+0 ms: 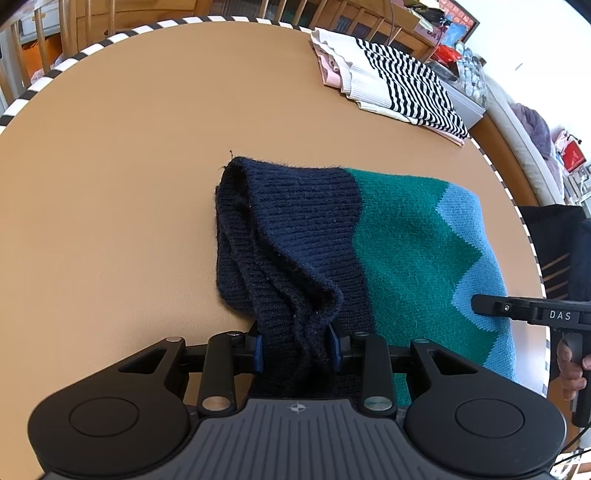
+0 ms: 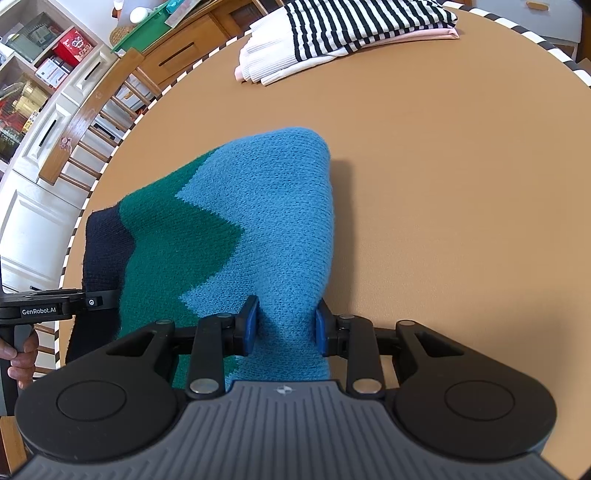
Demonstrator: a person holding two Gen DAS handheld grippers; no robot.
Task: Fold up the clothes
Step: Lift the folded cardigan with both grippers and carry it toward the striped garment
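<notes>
My left tongs (image 1: 295, 349) pinch the navy ribbed end of the navy, green and blue knitted sweater (image 1: 388, 240); my right tongs (image 2: 284, 328) clamp its blue end. It drapes onto the round tan desk (image 1: 129, 184), striped folded clothes (image 1: 391, 81) at the far rim, wooden chairs (image 2: 88, 122) beyond.

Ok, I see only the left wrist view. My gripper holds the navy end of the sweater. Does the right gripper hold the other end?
Observer: Yes, the right gripper is shut on the light blue end of the sweater.
Operator: Is the table free to the right of it?
Observer: Yes, bare table lies right of the blue edge.
Operator: And the striped garment?
Observer: The striped garment lies folded, apart from the sweater, at the far edge.
</notes>
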